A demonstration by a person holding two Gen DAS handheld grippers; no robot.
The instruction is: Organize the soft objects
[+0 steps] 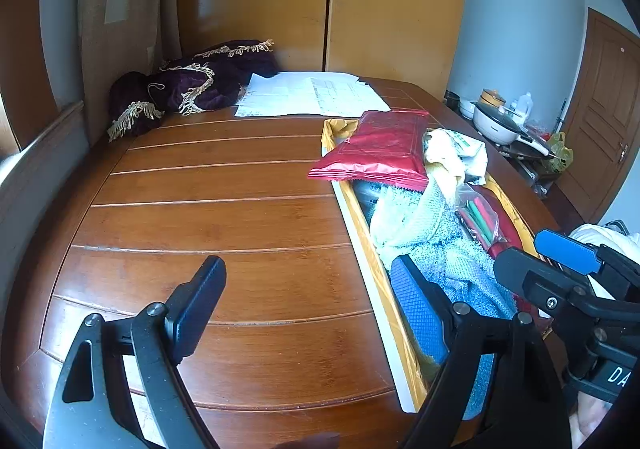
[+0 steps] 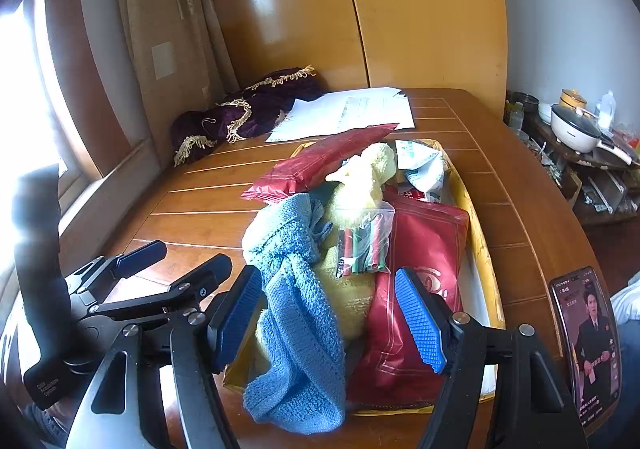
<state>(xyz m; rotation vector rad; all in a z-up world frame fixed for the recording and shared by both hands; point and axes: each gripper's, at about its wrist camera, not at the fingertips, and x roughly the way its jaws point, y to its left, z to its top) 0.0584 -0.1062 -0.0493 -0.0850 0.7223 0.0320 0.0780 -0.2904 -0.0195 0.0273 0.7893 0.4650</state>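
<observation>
A yellow-rimmed box [image 1: 362, 249] on the wooden table holds a pile of soft things. In it lie a blue towel [image 2: 296, 313], a yellow cloth [image 2: 360, 177], a red foil packet [image 1: 380, 149], a red bag [image 2: 416, 249] and a zip bag of coloured tubes [image 2: 362, 245]. My left gripper [image 1: 312, 309] is open above the table, its right finger over the box's near edge. My right gripper [image 2: 328, 317] is open over the box's near end. The blue towel [image 1: 460, 265] lies between its fingers, and they are not closed on it.
A purple fringed cloth [image 1: 192, 89] and white papers [image 1: 308, 95] lie at the table's far side, before a wardrobe. A phone [image 2: 588, 345] with a lit screen lies at the table's right edge. A low stand with a pot [image 1: 496, 123] is beyond.
</observation>
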